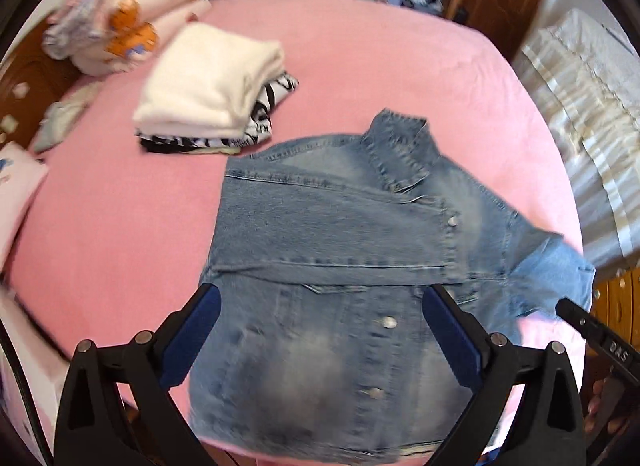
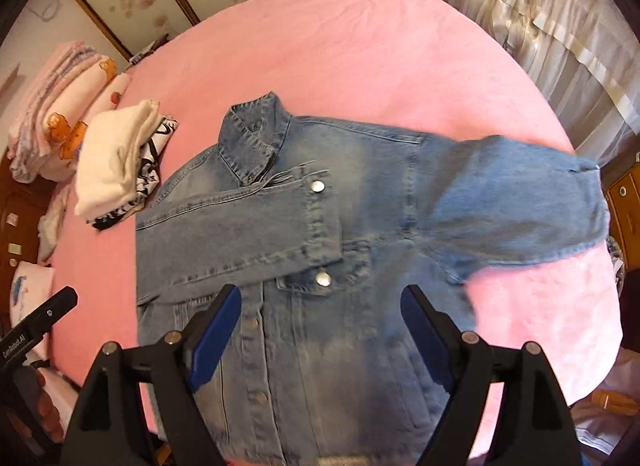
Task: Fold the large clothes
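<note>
On the pink bed sheet [image 2: 360, 45], faded blue denim jacket [image 2: 320, 250] lies front-up, collar around 11 o'clock; my left gripper [image 1: 320, 330] and right gripper [image 2: 322, 326] both hover wide open, holding nothing

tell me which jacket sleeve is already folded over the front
The left sleeve, lying across the chest with its cuff by the buttons. The right sleeve is spread out sideways on the bed.
</note>
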`<action>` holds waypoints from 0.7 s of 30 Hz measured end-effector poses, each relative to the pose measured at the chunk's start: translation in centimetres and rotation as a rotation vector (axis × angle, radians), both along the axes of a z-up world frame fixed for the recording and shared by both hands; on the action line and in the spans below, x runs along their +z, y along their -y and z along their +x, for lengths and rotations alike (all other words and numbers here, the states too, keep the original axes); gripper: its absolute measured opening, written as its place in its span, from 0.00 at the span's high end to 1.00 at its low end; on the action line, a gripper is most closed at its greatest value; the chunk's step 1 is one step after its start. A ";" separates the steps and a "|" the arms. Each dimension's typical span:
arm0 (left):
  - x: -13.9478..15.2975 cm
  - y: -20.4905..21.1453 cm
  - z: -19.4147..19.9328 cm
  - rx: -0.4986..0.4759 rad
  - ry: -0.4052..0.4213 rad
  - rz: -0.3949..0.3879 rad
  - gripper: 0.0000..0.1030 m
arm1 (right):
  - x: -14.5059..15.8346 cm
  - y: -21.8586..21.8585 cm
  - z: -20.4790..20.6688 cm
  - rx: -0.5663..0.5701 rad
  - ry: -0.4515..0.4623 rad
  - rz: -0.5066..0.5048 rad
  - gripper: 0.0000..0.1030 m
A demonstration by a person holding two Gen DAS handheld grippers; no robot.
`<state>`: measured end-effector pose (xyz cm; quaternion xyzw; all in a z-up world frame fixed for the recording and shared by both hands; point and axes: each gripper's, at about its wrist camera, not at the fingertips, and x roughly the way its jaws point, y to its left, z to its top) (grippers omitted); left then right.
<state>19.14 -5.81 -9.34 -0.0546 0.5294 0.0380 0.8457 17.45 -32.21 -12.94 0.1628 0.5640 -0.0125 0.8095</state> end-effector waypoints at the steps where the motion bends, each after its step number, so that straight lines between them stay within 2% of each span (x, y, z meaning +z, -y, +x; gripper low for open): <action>1: 0.7 1.1 -0.9 0.016 0.007 -0.002 0.03 | 0.4 0.8 -0.5 0.005 0.002 0.015 0.20; 6: 3.3 8.2 -4.6 0.034 0.006 -0.044 0.03 | 5.1 6.6 -4.3 0.064 0.068 0.050 0.20; 10: 4.0 13.6 -5.9 0.001 -0.009 -0.060 0.03 | 7.0 11.6 -6.0 0.038 0.088 0.087 0.20; 15: 4.0 19.9 -6.3 -0.088 -0.028 -0.062 0.03 | 7.3 18.1 -7.0 -0.048 0.074 0.102 0.20; 18: 4.0 23.5 -5.9 -0.144 -0.012 -0.074 0.03 | 6.5 22.8 -7.6 -0.114 0.073 0.116 0.20; 21: 3.2 26.2 -4.9 -0.175 -0.039 -0.101 0.03 | 5.1 26.7 -7.9 -0.159 0.068 0.111 0.20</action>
